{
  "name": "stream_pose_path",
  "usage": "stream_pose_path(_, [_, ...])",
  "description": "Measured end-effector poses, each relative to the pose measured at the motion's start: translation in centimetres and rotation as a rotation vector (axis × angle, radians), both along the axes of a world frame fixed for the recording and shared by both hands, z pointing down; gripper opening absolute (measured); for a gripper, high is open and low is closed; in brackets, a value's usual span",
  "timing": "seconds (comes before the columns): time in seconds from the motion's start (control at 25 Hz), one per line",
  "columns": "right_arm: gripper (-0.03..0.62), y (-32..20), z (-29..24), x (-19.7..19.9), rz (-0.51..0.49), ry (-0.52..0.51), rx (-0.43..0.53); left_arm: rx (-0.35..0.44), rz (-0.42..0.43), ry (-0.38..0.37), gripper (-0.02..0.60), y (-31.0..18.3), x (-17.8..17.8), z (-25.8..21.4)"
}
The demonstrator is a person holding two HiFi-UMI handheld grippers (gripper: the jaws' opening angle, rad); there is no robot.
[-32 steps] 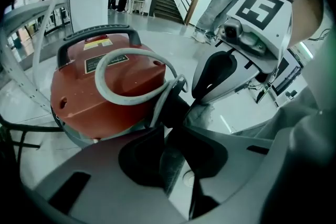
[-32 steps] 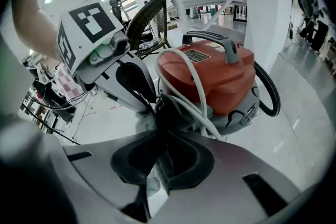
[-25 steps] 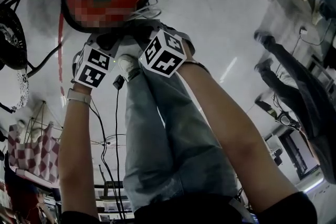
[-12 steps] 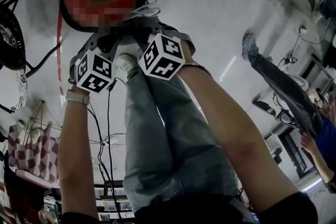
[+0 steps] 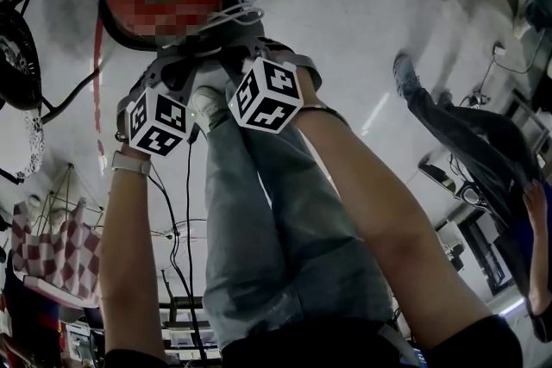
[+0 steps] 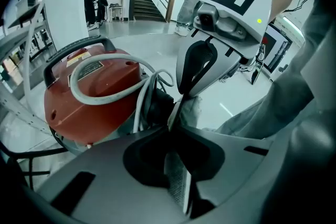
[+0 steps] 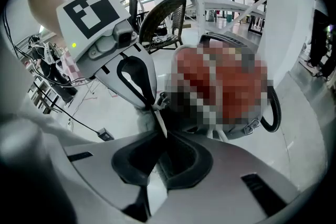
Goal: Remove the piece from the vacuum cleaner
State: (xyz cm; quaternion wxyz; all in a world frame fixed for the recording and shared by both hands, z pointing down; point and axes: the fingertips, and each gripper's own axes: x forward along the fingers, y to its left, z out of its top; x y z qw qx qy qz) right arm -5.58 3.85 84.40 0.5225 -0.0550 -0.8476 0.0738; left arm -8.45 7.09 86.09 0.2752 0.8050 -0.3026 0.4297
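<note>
From the head view, the red vacuum cleaner (image 5: 172,17) sits on the floor (image 5: 362,13). Left gripper (image 6: 175,113) – jaws pressed together on nothing I can see, tips at the cleaner's dark hose collar (image 6: 156,105), probably light, stiff plastic best pinched at its rim. Right gripper (image 7: 157,112) – jaws likewise together, empty.
</note>
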Motion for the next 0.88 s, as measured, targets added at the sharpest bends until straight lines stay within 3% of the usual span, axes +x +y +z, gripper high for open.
stream_pose_path(0.56, [0.052, 0.9, 0.1, 0.2, 0.083, 0.0, -0.038, 0.002, 0.015, -0.03, 0.051, 0.4, -0.2, 0.1])
stream_pose_path(0.88, [0.054, 1.0, 0.3, 0.0, 0.089, 0.004, -0.039, -0.012, -0.029, -0.019, 0.051, 0.8, -0.4, 0.2])
